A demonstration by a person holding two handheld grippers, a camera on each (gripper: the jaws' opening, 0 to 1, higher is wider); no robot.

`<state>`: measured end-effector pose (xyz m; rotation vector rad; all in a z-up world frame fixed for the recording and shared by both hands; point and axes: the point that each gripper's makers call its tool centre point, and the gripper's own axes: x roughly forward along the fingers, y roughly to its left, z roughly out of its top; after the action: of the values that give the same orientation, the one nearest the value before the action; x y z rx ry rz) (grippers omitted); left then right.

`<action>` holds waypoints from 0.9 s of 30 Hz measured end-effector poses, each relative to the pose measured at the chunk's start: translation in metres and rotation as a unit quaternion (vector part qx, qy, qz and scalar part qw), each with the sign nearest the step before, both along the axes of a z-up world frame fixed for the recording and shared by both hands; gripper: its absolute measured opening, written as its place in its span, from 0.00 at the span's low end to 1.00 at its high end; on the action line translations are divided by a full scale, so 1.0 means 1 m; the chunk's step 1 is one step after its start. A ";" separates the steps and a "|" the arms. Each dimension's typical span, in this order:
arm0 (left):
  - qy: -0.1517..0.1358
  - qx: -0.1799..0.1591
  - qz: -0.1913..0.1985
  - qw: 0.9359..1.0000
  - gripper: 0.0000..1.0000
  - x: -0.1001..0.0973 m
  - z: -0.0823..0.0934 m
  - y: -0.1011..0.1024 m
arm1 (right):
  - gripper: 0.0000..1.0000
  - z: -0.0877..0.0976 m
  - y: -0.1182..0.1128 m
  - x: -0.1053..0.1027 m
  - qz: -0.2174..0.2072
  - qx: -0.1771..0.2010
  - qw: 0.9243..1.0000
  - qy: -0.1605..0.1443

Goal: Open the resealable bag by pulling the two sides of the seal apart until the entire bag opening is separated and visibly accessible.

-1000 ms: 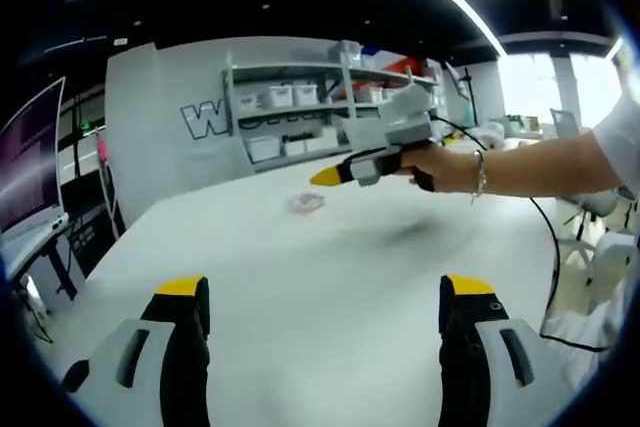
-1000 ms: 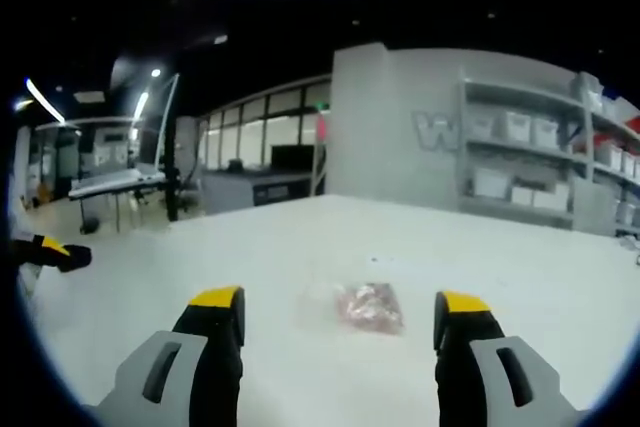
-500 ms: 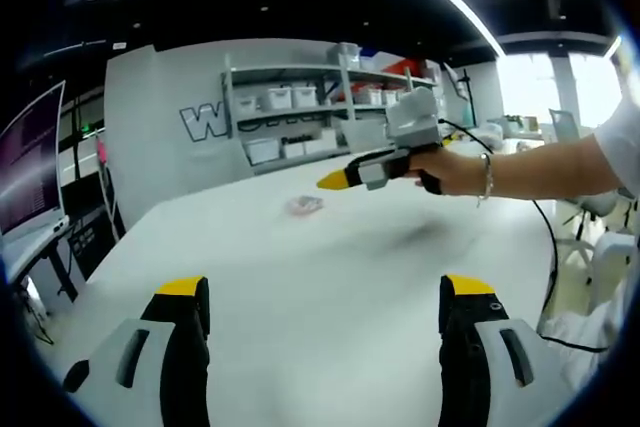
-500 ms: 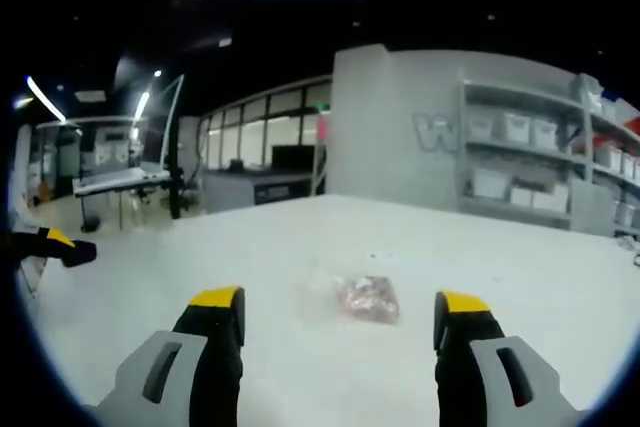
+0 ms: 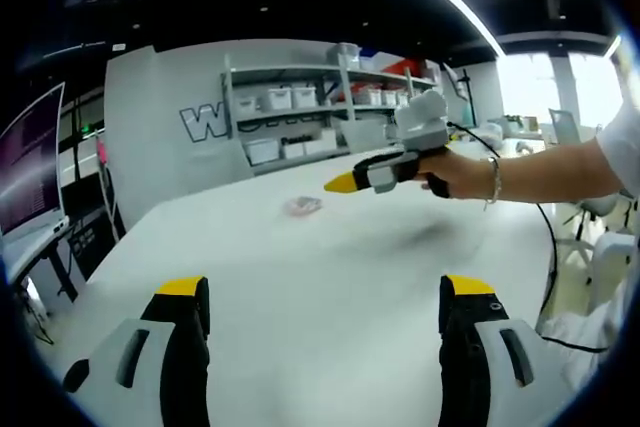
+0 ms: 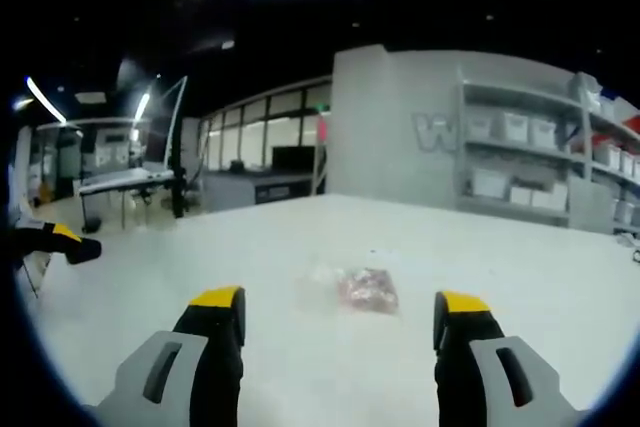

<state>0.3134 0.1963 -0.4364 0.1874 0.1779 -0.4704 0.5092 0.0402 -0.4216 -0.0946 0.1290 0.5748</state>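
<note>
While small clear resealable bag with reddish contents [image 6: 355, 290] lies flat on white table [image 6: 300, 247], right gripper [image 6: 340, 319] hovers short of it, jaws apart; left gripper [image 5: 325, 309] held low, jaws apart, nothing gripped.

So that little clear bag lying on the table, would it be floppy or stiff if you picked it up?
Probably floppy: the bag lies flat and slumped on the white table, and its clear film looks thin. Likely light too, holding just a small reddish clump. The smooth film may slip between the right gripper jaws.
</note>
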 end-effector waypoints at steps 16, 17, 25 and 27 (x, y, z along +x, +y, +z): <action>-0.001 0.000 -0.001 1.000 0.93 -0.002 0.001 -0.002 | 0.78 -0.001 -0.006 -0.013 0.001 0.004 1.000 0.000; 0.000 0.001 -0.001 1.000 0.93 -0.002 0.001 -0.002 | 0.77 -0.001 -0.007 -0.013 0.001 0.004 1.000 0.000; -0.002 0.001 -0.003 1.000 0.93 -0.003 0.002 -0.003 | 0.77 0.003 -0.010 -0.023 0.002 0.004 1.000 -0.003; -0.002 0.001 -0.003 1.000 0.93 -0.003 0.003 -0.004 | 0.77 0.005 -0.011 -0.025 0.001 0.006 1.000 -0.006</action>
<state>0.3100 0.1924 -0.4336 0.1918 0.1737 -0.4764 0.4838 0.0293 -0.4165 -0.0860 0.1140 0.5776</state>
